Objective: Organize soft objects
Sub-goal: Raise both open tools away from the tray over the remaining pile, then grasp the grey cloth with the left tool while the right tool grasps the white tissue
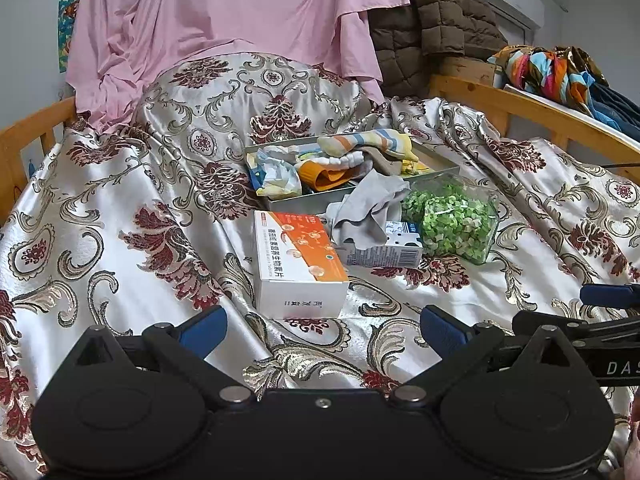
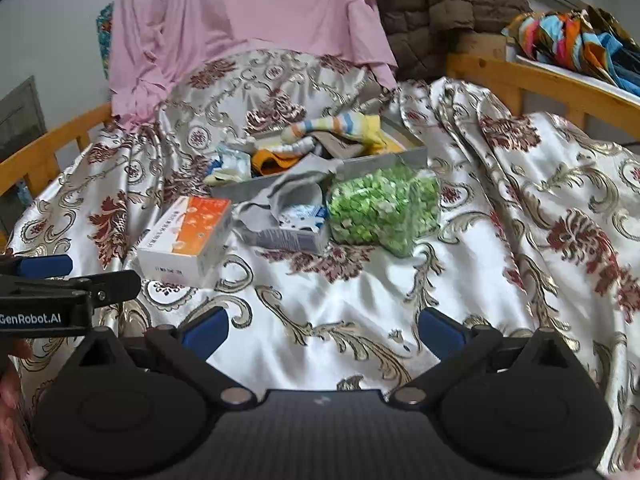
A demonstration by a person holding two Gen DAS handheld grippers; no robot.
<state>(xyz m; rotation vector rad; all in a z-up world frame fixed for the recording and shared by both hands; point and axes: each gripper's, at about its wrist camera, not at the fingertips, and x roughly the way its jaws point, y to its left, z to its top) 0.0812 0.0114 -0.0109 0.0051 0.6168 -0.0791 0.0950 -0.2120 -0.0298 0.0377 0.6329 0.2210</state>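
1. Several socks already fill the metal tray (image 1: 436,159) on the bed (image 1: 120,240).
2. One grey sock (image 1: 370,210) remains, draped over tray edge and milk carton (image 1: 394,246).
3. Left gripper (image 1: 322,330) and right gripper (image 2: 323,330): fingers wide apart, holding nothing.

Grey sock (image 1: 370,210), orange-white box (image 1: 300,258), striped sock (image 1: 366,142), floral silver bedspread (image 1: 120,220)
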